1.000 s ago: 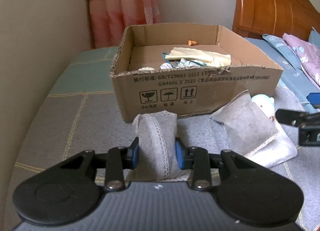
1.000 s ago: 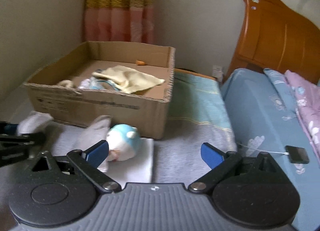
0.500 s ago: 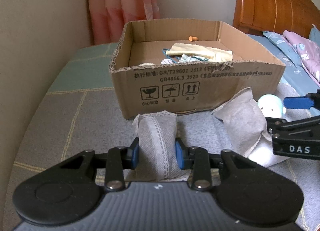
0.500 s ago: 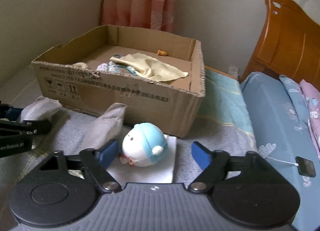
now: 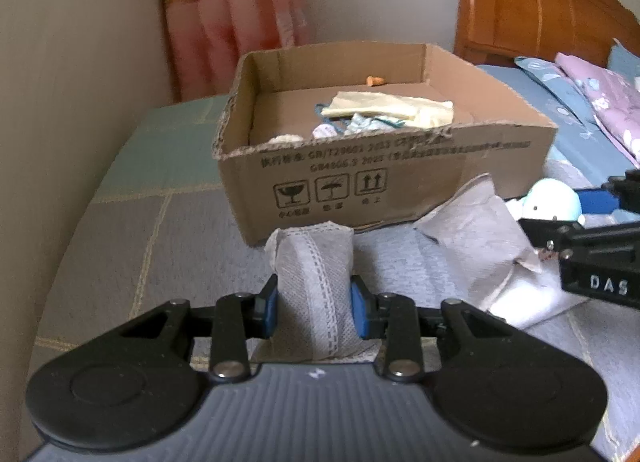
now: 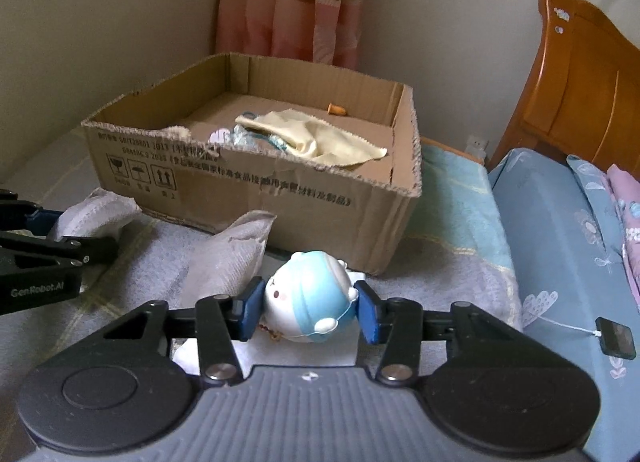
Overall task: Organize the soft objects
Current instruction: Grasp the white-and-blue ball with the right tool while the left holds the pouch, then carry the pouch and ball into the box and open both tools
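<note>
My left gripper (image 5: 314,308) is shut on a grey fabric pouch (image 5: 314,278) with a stitched seam, held just above the bed in front of an open cardboard box (image 5: 384,178). My right gripper (image 6: 308,310) is shut on a round white and blue plush toy (image 6: 308,302), which sits over a white pad (image 6: 264,350). A second grey pouch (image 6: 232,258) lies between the two grippers, against the box front; it also shows in the left wrist view (image 5: 472,238). The box holds a pale yellow cloth (image 6: 320,138) and other small soft items.
The bed has a grey and teal checked cover (image 5: 160,230). A wall (image 5: 80,74) runs along its left side, with a pink curtain (image 6: 288,2) behind the box. A wooden headboard (image 6: 580,90), blue bedding (image 6: 560,230) and a small black tag on a string (image 6: 616,340) lie right.
My right gripper moved forward and left around the plush toy and closed on it. My left gripper kept its hold on the grey pouch and lifted slightly.
</note>
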`<state>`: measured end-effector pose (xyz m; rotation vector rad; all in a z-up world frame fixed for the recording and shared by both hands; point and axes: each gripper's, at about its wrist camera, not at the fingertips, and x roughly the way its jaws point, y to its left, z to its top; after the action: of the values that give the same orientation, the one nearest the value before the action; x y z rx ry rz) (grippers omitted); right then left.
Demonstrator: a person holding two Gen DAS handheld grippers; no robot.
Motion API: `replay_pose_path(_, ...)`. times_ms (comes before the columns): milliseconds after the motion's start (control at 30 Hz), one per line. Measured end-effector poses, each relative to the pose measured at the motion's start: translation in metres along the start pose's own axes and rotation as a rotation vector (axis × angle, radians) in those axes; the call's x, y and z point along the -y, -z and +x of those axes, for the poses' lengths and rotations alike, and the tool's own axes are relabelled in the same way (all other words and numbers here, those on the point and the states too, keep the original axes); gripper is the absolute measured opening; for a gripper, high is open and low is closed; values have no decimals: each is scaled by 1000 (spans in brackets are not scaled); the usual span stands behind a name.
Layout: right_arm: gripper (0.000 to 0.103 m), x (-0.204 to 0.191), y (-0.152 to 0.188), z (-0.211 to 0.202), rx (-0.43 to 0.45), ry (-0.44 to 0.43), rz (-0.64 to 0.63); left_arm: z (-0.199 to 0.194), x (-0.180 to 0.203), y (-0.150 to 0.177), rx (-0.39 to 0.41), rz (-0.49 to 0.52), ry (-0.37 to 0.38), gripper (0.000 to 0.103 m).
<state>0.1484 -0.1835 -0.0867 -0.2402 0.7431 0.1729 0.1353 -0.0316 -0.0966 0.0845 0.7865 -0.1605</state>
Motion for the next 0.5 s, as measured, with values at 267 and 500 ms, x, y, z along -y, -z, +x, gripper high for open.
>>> replay_pose_path(267,53,7,-6,-30,25,-23,-34,-28,1,-9,4,86,90,33)
replay_pose_path(500,53,19,-33,-64,102,-71,-45,-58,-1,-41,72,151,151,33)
